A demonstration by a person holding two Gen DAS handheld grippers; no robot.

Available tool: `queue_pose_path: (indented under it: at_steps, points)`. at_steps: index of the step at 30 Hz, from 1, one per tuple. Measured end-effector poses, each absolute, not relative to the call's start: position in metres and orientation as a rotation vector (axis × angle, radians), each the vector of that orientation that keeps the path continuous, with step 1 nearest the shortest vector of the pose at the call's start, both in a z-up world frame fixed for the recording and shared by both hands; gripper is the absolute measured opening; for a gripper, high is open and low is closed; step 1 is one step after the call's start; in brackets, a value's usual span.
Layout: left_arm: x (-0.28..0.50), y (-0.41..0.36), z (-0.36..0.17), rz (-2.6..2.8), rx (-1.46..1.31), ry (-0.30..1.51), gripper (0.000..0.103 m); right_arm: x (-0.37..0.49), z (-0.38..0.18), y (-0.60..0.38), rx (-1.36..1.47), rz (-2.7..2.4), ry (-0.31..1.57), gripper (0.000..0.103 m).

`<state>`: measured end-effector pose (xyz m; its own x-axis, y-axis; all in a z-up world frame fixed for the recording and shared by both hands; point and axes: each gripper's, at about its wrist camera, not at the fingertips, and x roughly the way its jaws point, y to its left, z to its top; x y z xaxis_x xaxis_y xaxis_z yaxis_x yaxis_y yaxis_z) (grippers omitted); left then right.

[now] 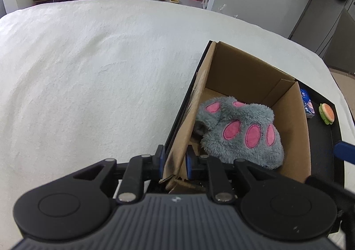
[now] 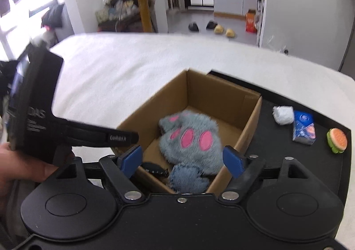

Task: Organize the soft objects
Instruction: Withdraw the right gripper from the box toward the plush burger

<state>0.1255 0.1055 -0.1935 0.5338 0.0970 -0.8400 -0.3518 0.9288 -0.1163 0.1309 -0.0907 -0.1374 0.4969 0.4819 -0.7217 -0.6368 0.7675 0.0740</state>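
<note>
A brown cardboard box (image 1: pixel 255 72) stands open on a black surface beside the white bed. Inside it lies a grey plush paw with pink pads (image 1: pixel 239 132), also seen from the right wrist (image 2: pixel 190 136). My left gripper (image 1: pixel 175 159) is shut on the box's near left wall, one blue pad on each side of the cardboard. My right gripper (image 2: pixel 182 161) hangs open over the box's (image 2: pixel 213 92) near edge. Its blue pads stand wide on either side of the plush paw without touching it.
On the black surface (image 2: pixel 310 172) to the right of the box lie a white crumpled wad (image 2: pixel 283 114), a blue tissue pack (image 2: pixel 304 128) and a burger toy (image 2: pixel 337 140). The white bed cover (image 1: pixel 88 72) spreads to the left. A hand (image 2: pixel 22 165) holds the left gripper's housing (image 2: pixel 35 103).
</note>
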Motion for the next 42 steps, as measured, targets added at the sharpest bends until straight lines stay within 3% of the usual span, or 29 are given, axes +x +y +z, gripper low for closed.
queue_pose_path:
  at_steps: [2,7,21,42]
  points:
    - [0.126,0.104,-0.193,0.295,-0.271,0.975,0.030,0.133,-0.134,-0.102,-0.188,0.680,0.790,0.079]
    - [0.127,0.097,-0.186,0.319,-0.214,0.955,0.044,0.141,-0.131,-0.124,-0.163,0.694,0.764,0.079]
    - [0.151,0.076,-0.172,0.343,-0.100,0.951,0.053,0.198,-0.144,-0.175,-0.163,0.595,0.786,0.079]
    - [0.204,0.017,-0.175,0.398,0.093,0.987,0.073,0.272,-0.193,-0.269,-0.049,0.371,0.715,0.079]
